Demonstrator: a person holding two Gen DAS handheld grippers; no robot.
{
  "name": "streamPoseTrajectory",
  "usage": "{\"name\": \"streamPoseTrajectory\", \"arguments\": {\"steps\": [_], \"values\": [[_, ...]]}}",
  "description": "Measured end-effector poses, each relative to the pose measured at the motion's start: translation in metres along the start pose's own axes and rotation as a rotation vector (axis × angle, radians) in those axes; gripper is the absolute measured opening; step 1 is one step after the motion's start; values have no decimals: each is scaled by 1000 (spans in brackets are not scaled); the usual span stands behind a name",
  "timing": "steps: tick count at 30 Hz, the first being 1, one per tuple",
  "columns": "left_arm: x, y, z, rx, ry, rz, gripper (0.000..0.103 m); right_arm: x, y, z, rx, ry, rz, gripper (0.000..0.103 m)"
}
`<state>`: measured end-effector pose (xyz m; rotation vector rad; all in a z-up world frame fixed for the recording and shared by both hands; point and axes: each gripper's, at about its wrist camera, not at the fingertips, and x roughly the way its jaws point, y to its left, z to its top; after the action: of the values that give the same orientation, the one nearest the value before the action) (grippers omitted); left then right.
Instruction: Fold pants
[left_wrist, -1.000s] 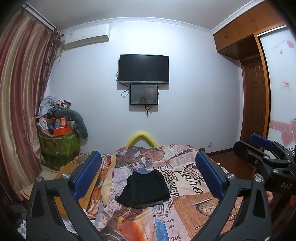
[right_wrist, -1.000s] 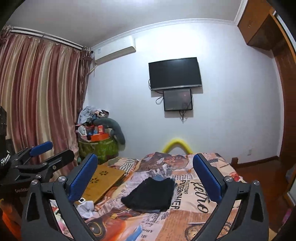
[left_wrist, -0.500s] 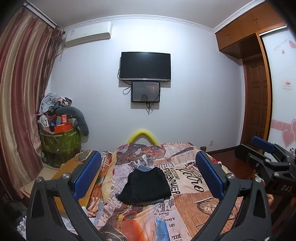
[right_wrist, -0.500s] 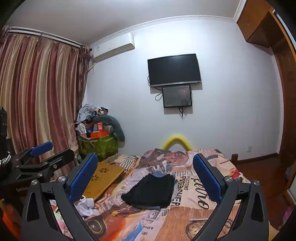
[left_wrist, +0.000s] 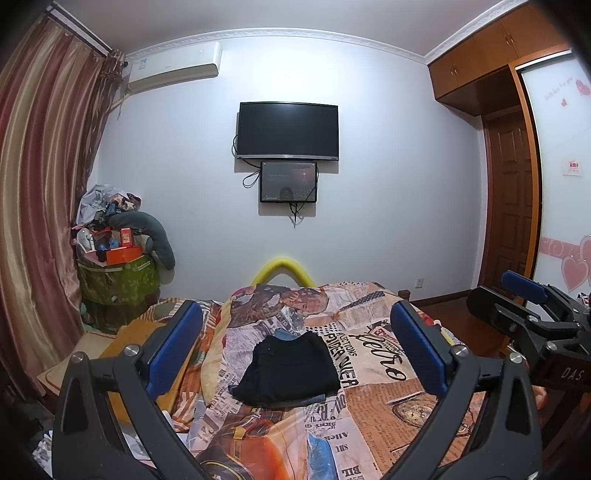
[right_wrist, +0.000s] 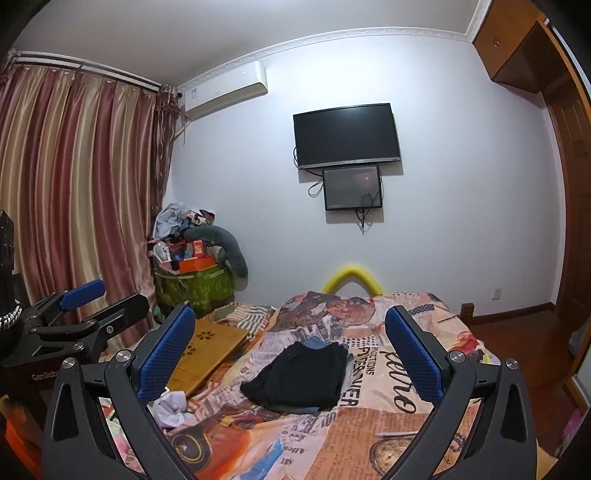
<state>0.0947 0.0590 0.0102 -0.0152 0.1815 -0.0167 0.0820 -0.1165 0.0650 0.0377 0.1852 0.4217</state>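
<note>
A: While you hold both tools raised over the near end of the bed (left_wrist: 388, 413), where do the pants (left_wrist: 290, 369) lie?

B: Folded into a black bundle near the middle of the printed bedspread, with a bit of blue cloth (left_wrist: 286, 335) showing at the far edge. In the right view the pants (right_wrist: 303, 376) sit between your blue pads, well beyond them.

A: State of the fingers?

B: Your left gripper (left_wrist: 295, 347) has its fingers spread wide, pinching nothing. Your right gripper (right_wrist: 291, 349) is the same: fingers wide apart, nothing between them. Neither touches the pants.

A: Surroundings?

B: A wooden lap tray (right_wrist: 207, 350) lies left of the pants, crumpled white paper (right_wrist: 171, 406) near it. A television (left_wrist: 287, 131) hangs on the far wall with a smaller screen (left_wrist: 288, 181) just below. Striped curtains (right_wrist: 74, 192) hang at left, beside a green bin (right_wrist: 194, 291) piled with clutter.
</note>
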Motion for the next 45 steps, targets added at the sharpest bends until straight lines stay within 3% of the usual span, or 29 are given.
{"name": "streamPoseTrajectory", "arguments": {"steps": [45], "values": [[11,3,-7,-10,55,-49,103,-4,0,1,15,3,-11,102]]}}
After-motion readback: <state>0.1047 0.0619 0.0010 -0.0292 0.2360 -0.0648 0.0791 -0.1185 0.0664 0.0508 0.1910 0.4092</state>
